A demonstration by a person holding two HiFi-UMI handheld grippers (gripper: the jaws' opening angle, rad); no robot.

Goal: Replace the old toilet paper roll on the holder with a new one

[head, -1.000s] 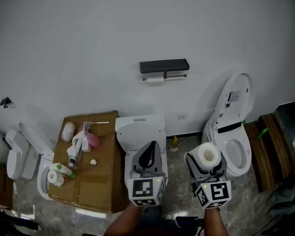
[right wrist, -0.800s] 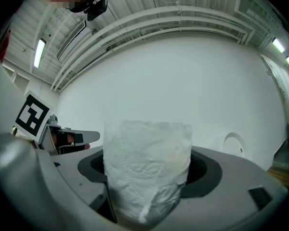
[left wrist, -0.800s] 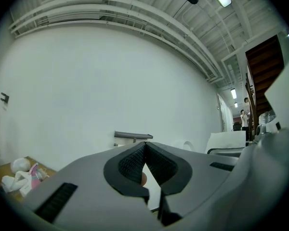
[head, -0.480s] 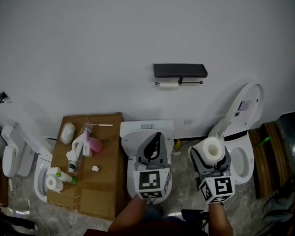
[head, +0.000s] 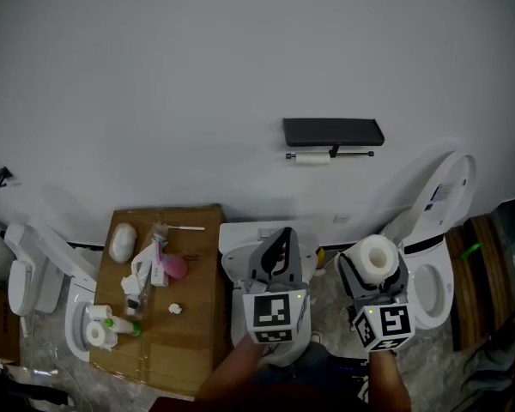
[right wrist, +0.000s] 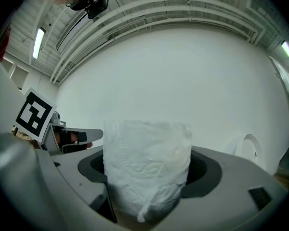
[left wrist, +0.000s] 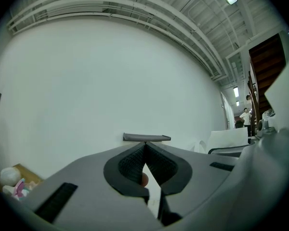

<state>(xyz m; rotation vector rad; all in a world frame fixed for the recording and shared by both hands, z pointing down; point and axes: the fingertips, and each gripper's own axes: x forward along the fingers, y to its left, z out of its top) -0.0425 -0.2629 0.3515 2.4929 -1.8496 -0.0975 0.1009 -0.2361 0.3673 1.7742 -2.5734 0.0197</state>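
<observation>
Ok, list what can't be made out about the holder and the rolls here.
- Old roll: head view, too small to tell how much paper is left; left gripper view, hidden behind the shut left gripper, below the holder.
- New roll: right gripper view, it hides where the right gripper presses it.
- Bits on the box: head view, too small to name.

**Camera layout: one high, two level**

Head view: high up, pitched steeply down and forward at the white wall (head: 197, 75). Left gripper (head: 279, 249) and right gripper (head: 376, 275) sit at its bottom edge.
Left gripper view: level along its jaws, holder (left wrist: 147, 137) dead ahead, well off.
Right gripper view: level at the same wall, roll (right wrist: 147, 167) fills the near field, left gripper's marker cube (right wrist: 33, 114) at frame left.
Wall is common to all three.
</observation>
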